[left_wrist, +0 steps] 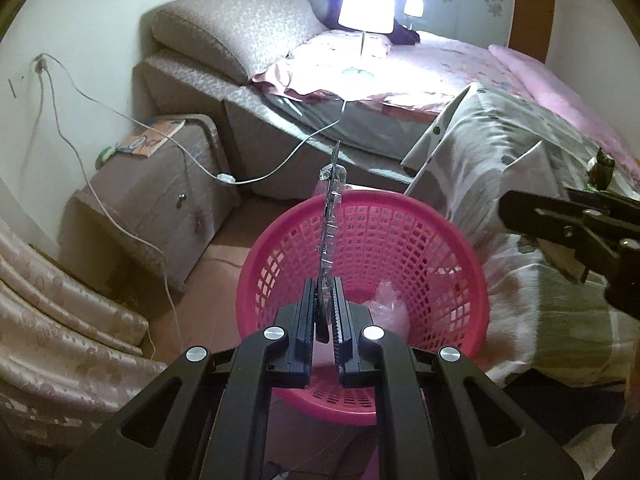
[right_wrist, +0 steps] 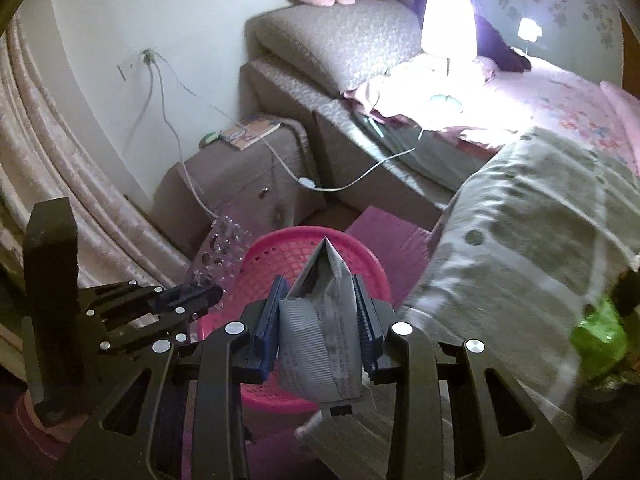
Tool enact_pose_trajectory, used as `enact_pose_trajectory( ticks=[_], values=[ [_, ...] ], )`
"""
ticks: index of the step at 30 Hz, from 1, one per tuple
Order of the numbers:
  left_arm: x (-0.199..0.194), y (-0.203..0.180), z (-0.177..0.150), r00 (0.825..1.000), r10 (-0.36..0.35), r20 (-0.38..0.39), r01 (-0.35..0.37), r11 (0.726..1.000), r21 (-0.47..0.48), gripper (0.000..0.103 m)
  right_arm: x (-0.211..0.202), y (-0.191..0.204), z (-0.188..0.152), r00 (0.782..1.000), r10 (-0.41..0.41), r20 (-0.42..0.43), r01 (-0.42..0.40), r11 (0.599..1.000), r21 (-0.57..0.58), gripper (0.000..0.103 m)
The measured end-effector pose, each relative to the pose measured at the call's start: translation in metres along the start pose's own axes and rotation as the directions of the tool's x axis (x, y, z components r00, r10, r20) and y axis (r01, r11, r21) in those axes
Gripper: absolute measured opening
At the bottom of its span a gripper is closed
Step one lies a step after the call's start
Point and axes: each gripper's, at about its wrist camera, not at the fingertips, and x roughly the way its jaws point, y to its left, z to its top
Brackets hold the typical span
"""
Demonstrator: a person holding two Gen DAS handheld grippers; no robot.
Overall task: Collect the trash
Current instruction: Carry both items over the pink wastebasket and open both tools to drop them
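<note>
The left gripper (left_wrist: 325, 312) is clamped tight on an empty blister pack (left_wrist: 330, 216), held edge-on, its long axis running up the frame over the pink mesh basket (left_wrist: 460, 248) directly beneath. The right gripper (right_wrist: 320, 320) pinches a grey foil sachet (right_wrist: 320, 340), its tip pointing toward the basket rim (right_wrist: 360, 256) at centre frame, just short of the opening. Inside the basket lies what looks like crumpled clear plastic (left_wrist: 388, 300).

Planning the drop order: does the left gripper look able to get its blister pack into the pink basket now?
Probably yes. The left gripper, shut on the blister pack, hangs over the open pink basket, with nothing between them.
</note>
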Motion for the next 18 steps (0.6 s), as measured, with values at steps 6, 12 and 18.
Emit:
enact_pose_trajectory(
  ticks=[6, 12, 18],
  values=[
    [0.006, 0.005, -0.002, 1.000, -0.002, -0.029, 0.001, 1.000, -0.016, 0.025, 0.014, 0.005, 0.003, 0.999, 0.021, -0.024, -0.021, 1.000, 0.016, 0.048],
    [0.003, 0.009, 0.000, 1.000, 0.020, -0.006, -0.020, 0.999, -0.038, 0.048, 0.011, 0.001, 0.004, 1.000, 0.012, -0.005, -0.012, 0.999, 0.036, 0.059],
    [-0.001, 0.011, 0.001, 1.000, 0.024, 0.012, -0.024, 0.998, -0.053, 0.059, 0.001, -0.004, -0.001, 1.000, -0.013, 0.021, 0.012, 0.999, 0.038, 0.059]
  ],
)
